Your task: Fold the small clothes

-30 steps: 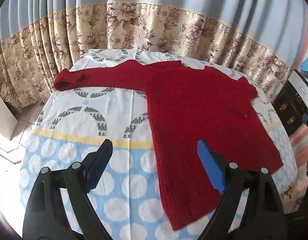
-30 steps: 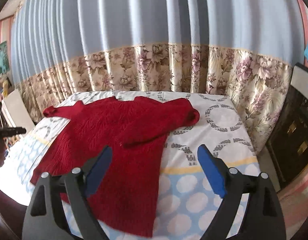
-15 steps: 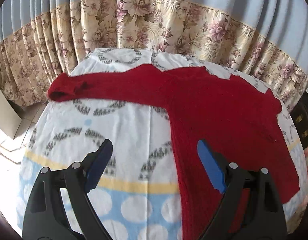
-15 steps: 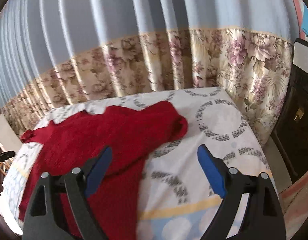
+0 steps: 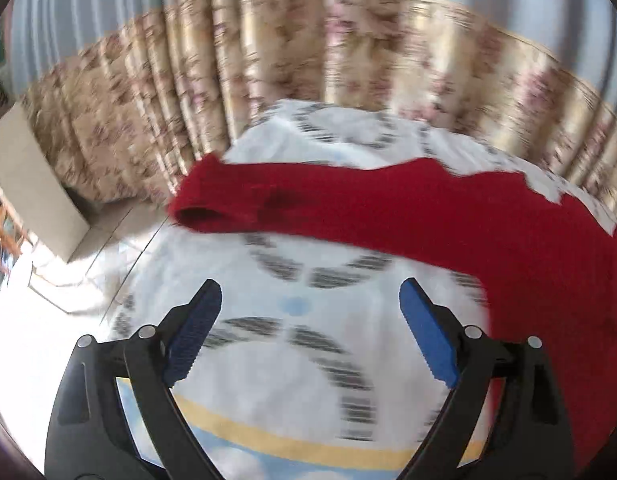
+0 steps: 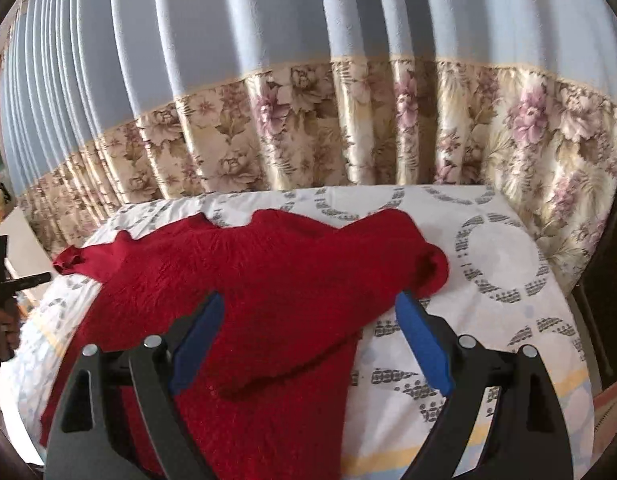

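red knit sweater [image 6: 268, 280] lies flat on the patterned sheet of the desk [image 6: 504, 256], one sleeve stretched out, the other folded over. left gripper [image 5: 310, 320] spread wide, jaws just opened a bit more, nothing between; right gripper [image 6: 308, 320] spread, empty, above the folded sleeve.

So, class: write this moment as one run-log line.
left gripper: open, empty, near sleeve cuff | right gripper: open, empty | red sweater: flat, one sleeve folded in

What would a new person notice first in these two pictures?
First, the red sweater spread flat on the patterned cloth, one sleeve stretched out to the side. Behind it hangs a blue and floral curtain. Both the left gripper and the right gripper are open above it.
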